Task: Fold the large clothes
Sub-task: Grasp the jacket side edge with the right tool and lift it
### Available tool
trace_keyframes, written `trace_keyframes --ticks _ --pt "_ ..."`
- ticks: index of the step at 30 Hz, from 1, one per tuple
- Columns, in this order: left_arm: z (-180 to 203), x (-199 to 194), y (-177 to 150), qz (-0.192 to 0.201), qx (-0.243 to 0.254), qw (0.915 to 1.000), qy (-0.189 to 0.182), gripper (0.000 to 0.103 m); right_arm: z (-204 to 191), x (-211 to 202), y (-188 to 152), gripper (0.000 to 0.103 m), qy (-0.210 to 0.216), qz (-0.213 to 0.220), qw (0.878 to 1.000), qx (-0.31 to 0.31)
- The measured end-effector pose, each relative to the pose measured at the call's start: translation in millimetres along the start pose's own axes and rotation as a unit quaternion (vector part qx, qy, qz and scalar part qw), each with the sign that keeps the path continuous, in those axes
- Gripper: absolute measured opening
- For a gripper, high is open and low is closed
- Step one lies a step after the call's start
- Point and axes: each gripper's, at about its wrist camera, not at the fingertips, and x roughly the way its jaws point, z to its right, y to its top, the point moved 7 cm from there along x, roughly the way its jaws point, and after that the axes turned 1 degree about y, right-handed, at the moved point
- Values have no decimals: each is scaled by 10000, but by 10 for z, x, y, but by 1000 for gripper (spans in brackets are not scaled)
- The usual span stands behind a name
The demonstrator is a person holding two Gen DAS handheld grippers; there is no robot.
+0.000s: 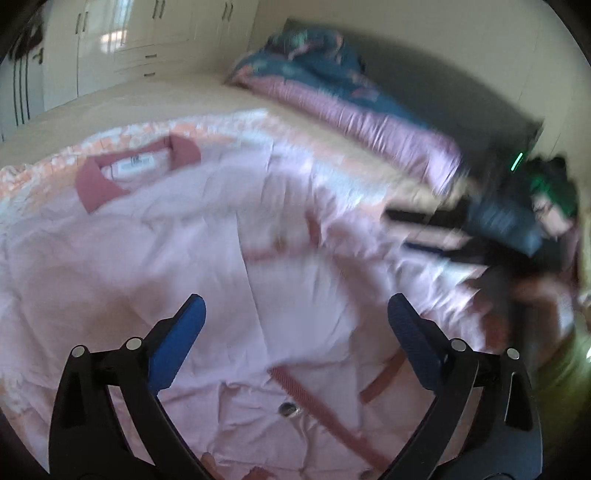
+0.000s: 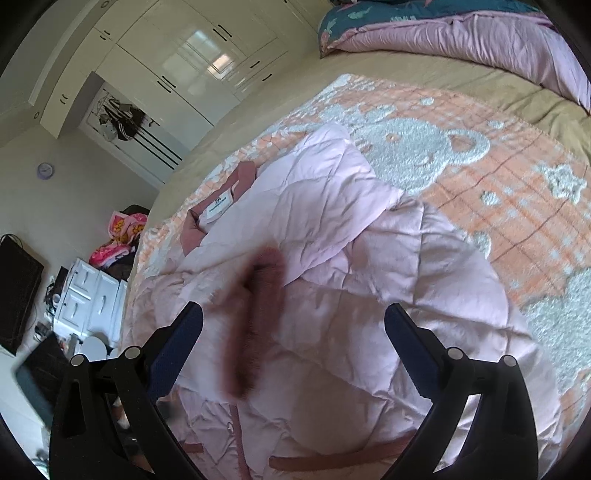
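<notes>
A large pale pink quilted jacket (image 1: 184, 240) with a dark pink collar (image 1: 96, 181) and a white label lies spread on the bed. My left gripper (image 1: 295, 314) is open and empty above its front, near the dark pink placket and a snap (image 1: 287, 409). In the right wrist view the jacket (image 2: 351, 295) has a sleeve folded over its body, and a dark pink cuff (image 2: 258, 325) shows blurred between the fingers. My right gripper (image 2: 293, 317) is open above it, holding nothing. The right gripper also shows blurred at the right of the left wrist view (image 1: 424, 229).
The jacket lies on an orange and white bear-patterned blanket (image 2: 461, 158) over a tan bed. A pink and teal duvet (image 2: 461, 33) is bunched at the head. White wardrobes (image 2: 177, 74) line the wall. White drawers (image 2: 92, 295) and clutter stand beside the bed.
</notes>
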Motion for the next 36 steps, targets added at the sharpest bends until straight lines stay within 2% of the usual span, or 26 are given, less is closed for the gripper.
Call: trace_keyframes --ticks 2,3,5,9,13,17,19,20,21,23,26,28,32,36 --pt "-115 -121 71 152 -57 9995 272 94 -46 59 -53 98 20 -71 10000 -38" --pt "-258 -180 103 199 -135 9980 580 94 -87 107 -97 98 35 -140 9999 -82" --pt "-569 -260 116 192 -375 9931 1093 94 -163 207 -180 98 88 -271 9995 -158" --pt "-1118 -497 142 347 -849 9807 1724 94 -350 484 -372 98 250 -620 9974 -284" --pt "-1606 -763 139 532 -1405 9681 2004 94 -368 760 -521 98 266 -907 9955 -30" --pt "-1943 -910 48 548 -1738 9536 2396 94 -422 834 -541 97 421 -798 9959 -66" --pt "-2065 -951 2 532 -1860 9472 2556 94 -471 870 -543 77 510 -850 9949 -168" --pt "-2128 -975 -23 545 -1975 9443 2576 94 -485 891 -544 60 493 -875 9946 -250" --pt "-2193 -992 -35 571 -2087 9428 2537 94 -507 912 -540 38 585 -896 9937 -320" --pt "-2259 -1036 -72 633 -2277 9410 2420 94 -561 909 -542 21 743 -915 9921 -438" --pt "-2307 -1054 -95 676 -2382 9387 2398 94 -778 784 -425 17 721 -742 9895 -1013" --pt "-2311 -1060 -123 667 -2415 9373 2424 94 -1028 606 -212 16 745 -411 9841 -1556" --pt "-2337 -1046 -131 702 -2514 9362 2352 94 -1528 283 242 16 536 300 9617 -2671" --pt "-2328 -1000 -120 714 -2545 9365 2305 94 -1677 284 588 16 322 478 9513 -3028"
